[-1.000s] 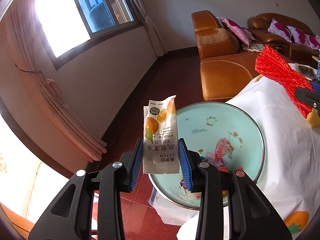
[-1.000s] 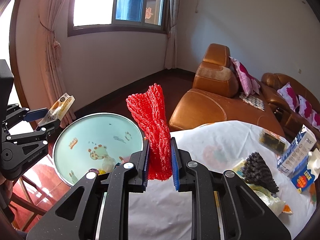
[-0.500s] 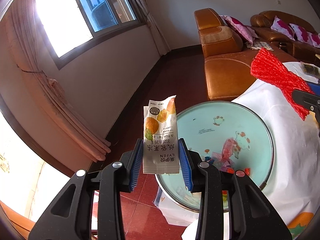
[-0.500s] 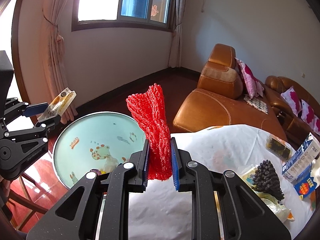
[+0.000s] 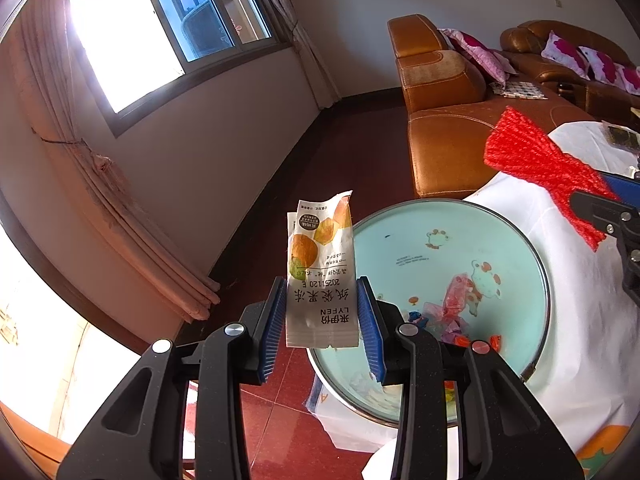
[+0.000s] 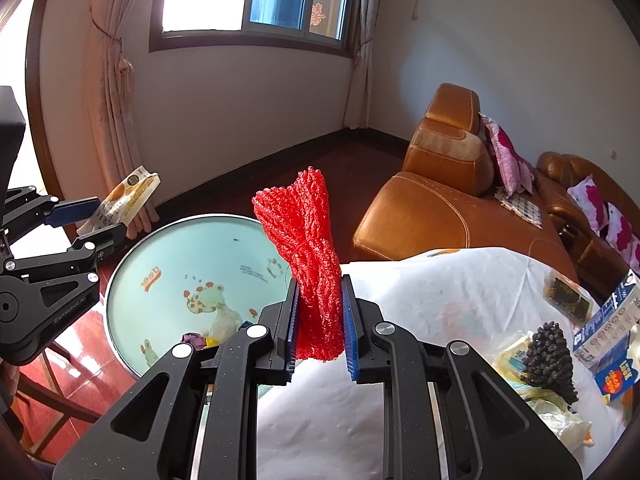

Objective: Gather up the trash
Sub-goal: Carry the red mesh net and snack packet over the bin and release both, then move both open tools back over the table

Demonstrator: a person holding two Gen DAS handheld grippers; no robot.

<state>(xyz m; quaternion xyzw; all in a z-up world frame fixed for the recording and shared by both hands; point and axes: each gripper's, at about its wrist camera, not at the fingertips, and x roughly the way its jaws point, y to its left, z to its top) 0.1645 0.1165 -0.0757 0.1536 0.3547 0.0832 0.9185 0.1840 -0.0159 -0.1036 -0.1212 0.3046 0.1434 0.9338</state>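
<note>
My left gripper (image 5: 322, 326) is shut on a white snack wrapper (image 5: 320, 272) with orange fruit print, held upright just left of a pale green enamel basin (image 5: 404, 232). The basin holds several bits of coloured trash (image 5: 452, 312). My right gripper (image 6: 319, 330) is shut on a bundle of red mesh netting (image 6: 310, 240), at the basin's (image 6: 180, 248) right edge over the white tablecloth (image 6: 420, 304). The left gripper (image 6: 86, 216) with its wrapper (image 6: 128, 196) shows at the left in the right wrist view. The red netting (image 5: 536, 160) shows at the right in the left wrist view.
On the tablecloth to the right lie a dark spiky cone on a crumpled bag (image 6: 548, 352), a blue and white carton (image 6: 612, 328) and a dark packet (image 6: 566, 296). Brown leather sofas (image 6: 436, 184) with pink cushions stand behind. Dark red floor (image 5: 256, 216) lies beside the table.
The right gripper with the red netting has shifted a little toward the basin. The left gripper keeps its wrapper beside the basin's rim.
</note>
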